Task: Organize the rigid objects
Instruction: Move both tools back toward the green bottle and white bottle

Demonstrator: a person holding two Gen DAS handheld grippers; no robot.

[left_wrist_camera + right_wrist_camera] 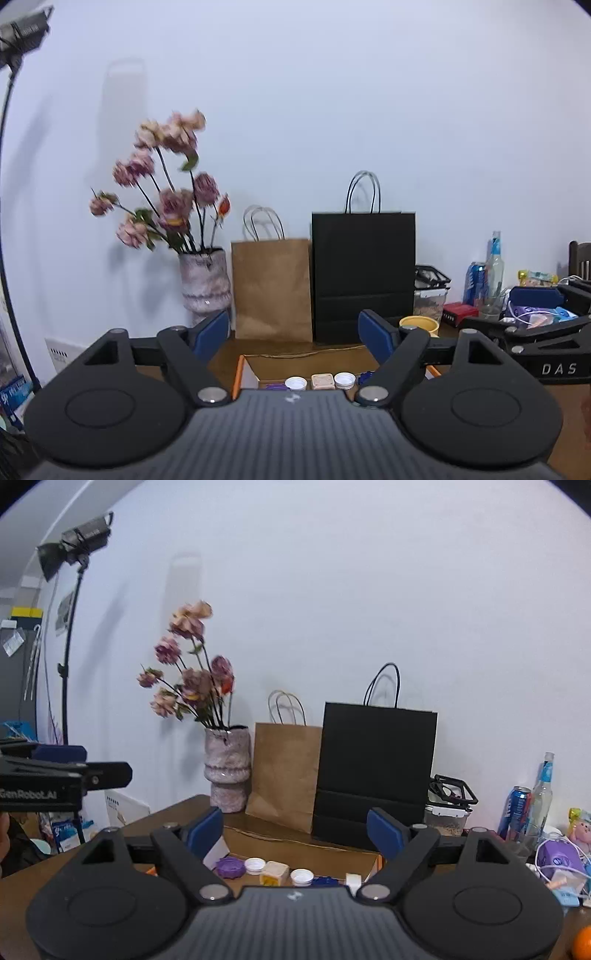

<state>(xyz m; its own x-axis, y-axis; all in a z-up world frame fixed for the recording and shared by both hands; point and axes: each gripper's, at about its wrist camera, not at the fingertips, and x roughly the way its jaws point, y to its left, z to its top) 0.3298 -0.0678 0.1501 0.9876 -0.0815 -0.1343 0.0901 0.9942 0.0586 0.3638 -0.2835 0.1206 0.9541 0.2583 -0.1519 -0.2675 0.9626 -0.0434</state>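
Note:
A shallow cardboard box with an orange rim (239, 369) lies on the brown table just below both grippers. In it lie two white bottle caps (296, 383) (344, 380), a tan cube (323, 381), a purple lid (230, 867) and a blue piece (325, 881). The caps (255, 865) (301, 877) and cube (274, 873) also show in the right wrist view. My left gripper (293, 332) is open and empty above the box. My right gripper (295, 827) is open and empty above the same box. The left gripper (66, 775) shows at the left edge of the right wrist view.
A vase of pink flowers (205, 284), a brown paper bag (271, 288) and a black paper bag (364, 277) stand against the white wall. A yellow cup (419, 325), a can (514, 812), a bottle (543, 794) and clutter sit right. An orange (583, 943) lies at the right corner.

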